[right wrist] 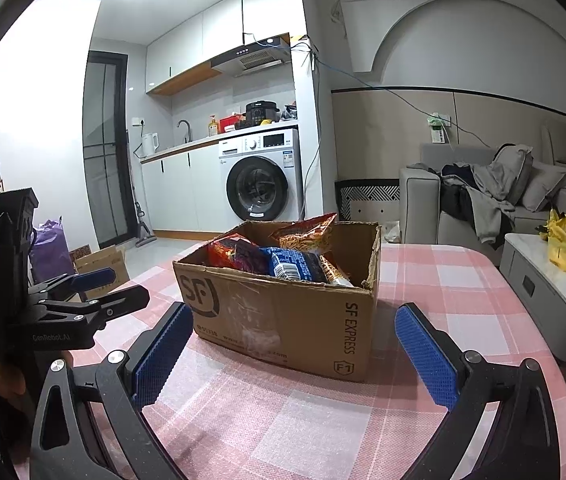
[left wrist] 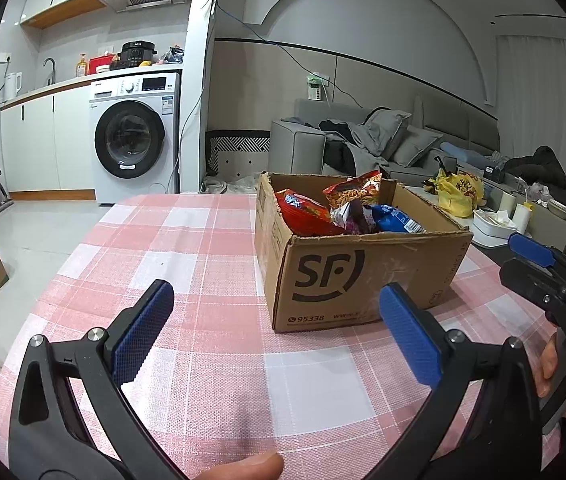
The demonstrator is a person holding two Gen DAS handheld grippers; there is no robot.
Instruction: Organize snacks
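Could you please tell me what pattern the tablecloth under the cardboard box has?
Pink-and-white check; the tablecloth shows best in the left wrist view.

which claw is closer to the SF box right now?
Roughly even; neither clearly nearer. Left claw sits before the cardboard box's logo face; right claw faces its corner. Both open, apart from it.

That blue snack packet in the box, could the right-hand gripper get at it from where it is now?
Probably yes. The right gripper is open and empty, the cardboard box has no lid, and the blue packet lies on top near the front wall, so it must come over that.
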